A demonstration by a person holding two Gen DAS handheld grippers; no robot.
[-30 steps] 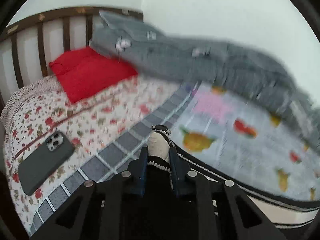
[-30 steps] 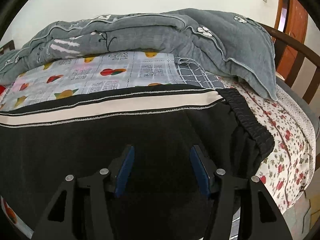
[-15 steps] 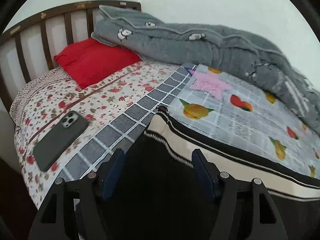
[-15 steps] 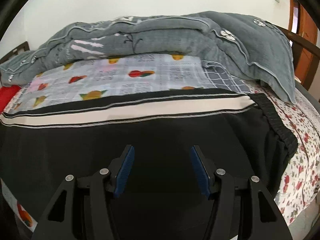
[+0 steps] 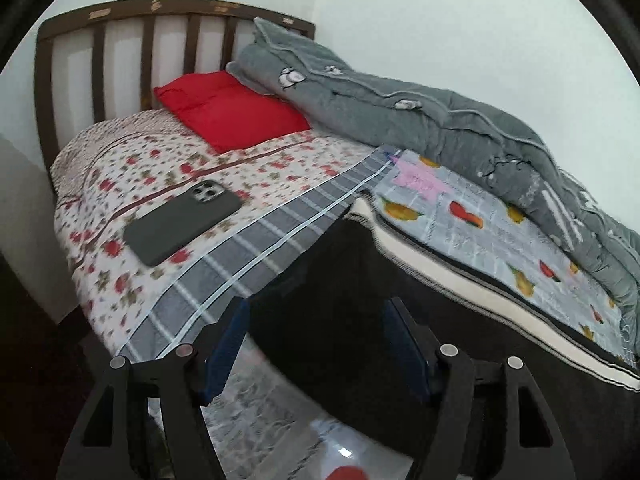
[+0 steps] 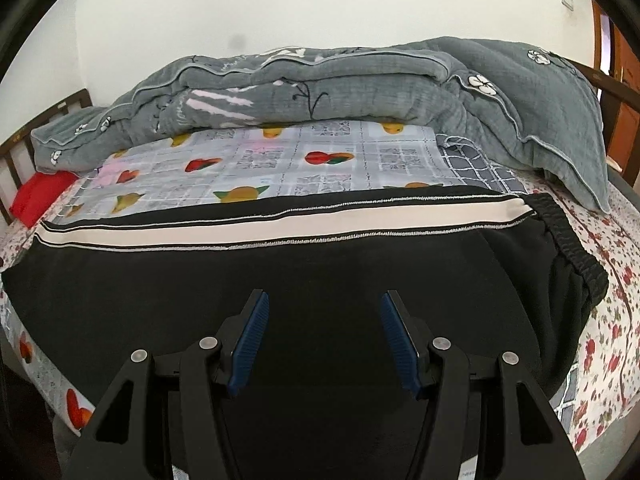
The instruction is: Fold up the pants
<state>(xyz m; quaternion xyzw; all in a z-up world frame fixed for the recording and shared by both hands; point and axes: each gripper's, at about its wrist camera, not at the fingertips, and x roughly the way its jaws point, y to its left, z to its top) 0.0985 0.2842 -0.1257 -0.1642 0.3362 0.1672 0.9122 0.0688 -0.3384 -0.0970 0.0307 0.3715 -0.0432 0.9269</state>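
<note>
Two grippers, both with jaws standing apart and nothing pinched between them. Left gripper [image 5: 316, 344] hangs over the near edge of the bed, its blue pads [image 5: 224, 344] clear of cloth, with the cuff end of the black track pants [image 5: 360, 280] running from its centre out toward four o'clock in the left wrist view. Right gripper [image 6: 324, 340] hovers above the broad black panel of the pants, pads wide and, as far as I can tell, not pressing down.

Now the garment itself: it lies flat and long across the fruit-print sheet [image 6: 304, 160], cream side stripe [image 6: 280, 228] along its far edge, elastic waistband [image 6: 572, 248] out at three o'clock in the right wrist view. Legs look stacked one on the other, so I'd judge the lengthwise fold done and a cuff-to-waist fold next.

Grey quilt [image 6: 360, 84] is bundled away at twelve o'clock, likely shoved back to leave working room. Phone [image 5: 182, 220] sits at nine o'clock on the floral bedspread [image 5: 132, 264], red pillow [image 5: 232, 112] at eleven by the slatted headboard [image 5: 120, 40], both well apart from the pants.
</note>
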